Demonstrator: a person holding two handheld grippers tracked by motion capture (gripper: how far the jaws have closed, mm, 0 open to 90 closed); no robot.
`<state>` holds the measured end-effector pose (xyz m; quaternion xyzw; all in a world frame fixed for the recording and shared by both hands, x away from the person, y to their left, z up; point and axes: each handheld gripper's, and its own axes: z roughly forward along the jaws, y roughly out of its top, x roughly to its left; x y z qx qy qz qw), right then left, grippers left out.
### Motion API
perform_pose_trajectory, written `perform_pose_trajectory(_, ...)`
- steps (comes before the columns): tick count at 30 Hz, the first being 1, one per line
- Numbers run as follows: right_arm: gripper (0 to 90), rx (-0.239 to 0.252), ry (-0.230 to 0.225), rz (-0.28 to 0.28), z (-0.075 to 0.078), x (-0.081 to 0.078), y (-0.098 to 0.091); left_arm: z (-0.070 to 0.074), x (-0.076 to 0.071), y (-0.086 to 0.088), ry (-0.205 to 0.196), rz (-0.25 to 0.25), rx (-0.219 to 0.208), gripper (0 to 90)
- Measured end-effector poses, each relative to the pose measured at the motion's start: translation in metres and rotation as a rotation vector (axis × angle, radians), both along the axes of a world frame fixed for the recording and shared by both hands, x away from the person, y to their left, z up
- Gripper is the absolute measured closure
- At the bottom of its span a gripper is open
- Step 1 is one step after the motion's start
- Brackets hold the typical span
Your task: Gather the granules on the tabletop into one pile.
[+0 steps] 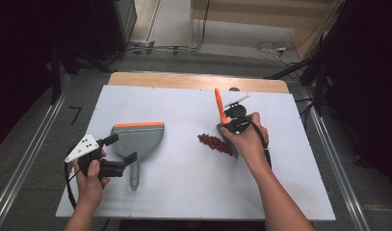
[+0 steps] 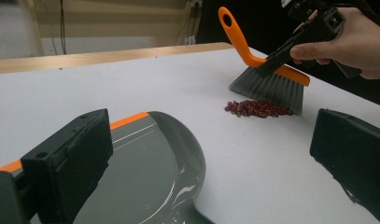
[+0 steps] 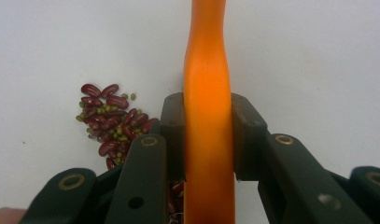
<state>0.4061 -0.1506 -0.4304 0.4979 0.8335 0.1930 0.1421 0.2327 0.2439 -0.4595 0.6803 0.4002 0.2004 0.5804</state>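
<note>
Nearest the person, the left gripper (image 1: 120, 148) sits low at the tabletop's (image 1: 184, 192) left side, jaws apart, nothing between the pads. The dustpan (image 1: 138, 139) lies flat just beside and beyond it: the left gripper view shows its grey bowl (image 2: 145, 172) running between the two black jaws, though neither pad presses on it.

Dustpan orientation: the handle (image 1: 134, 175) points back toward the person, and the orange-edged mouth (image 1: 139, 124) faces the far side of the tabletop. Long axis runs near to far.

Farther out and to the right, a small heap of beans (image 1: 214, 143) rests on the bare tabletop, well apart from the dustpan. The right gripper view shows red beans (image 3: 110, 123) mixed with small green ones.

Just beyond the heap, on its right, stands the brush (image 2: 267, 81). The right gripper (image 1: 234, 126) is clamped on its orange handle (image 3: 207, 116), pads tight on both flanks. Bristles (image 2: 271, 91) touch the tabletop at the heap's edge. The handle rises up and away, tilted toward the far edge.

Finding: the heap lies between brush and dustpan, so a sweep must travel leftward. The dustpan mouth faces far, not toward the beans. Judgement: the left gripper, being nearer, would need to grip and turn the pan toward the heap, or the beans will pass its side.
</note>
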Motion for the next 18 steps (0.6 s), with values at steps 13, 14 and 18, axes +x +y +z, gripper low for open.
perform_pose_trajectory(13, 69.1, -0.017, -0.005, 0.03, 0.003, 0.003, 0.001, 0.0, 0.0, 0.0, -0.001, 0.001, 0.003, 0.0)
perform_pose_trajectory(14, 69.1, -0.016, -0.009, 0.032, 0.004, 0.003, -0.001, 0.0, 0.0, 0.0, -0.001, 0.002, 0.004, 0.0)
perform_pose_trajectory(18, 69.1, 0.013, -0.02, 0.043, 0.008, 0.0, -0.009, 0.0, 0.0, 0.001, 0.0, 0.003, 0.004, 0.0)
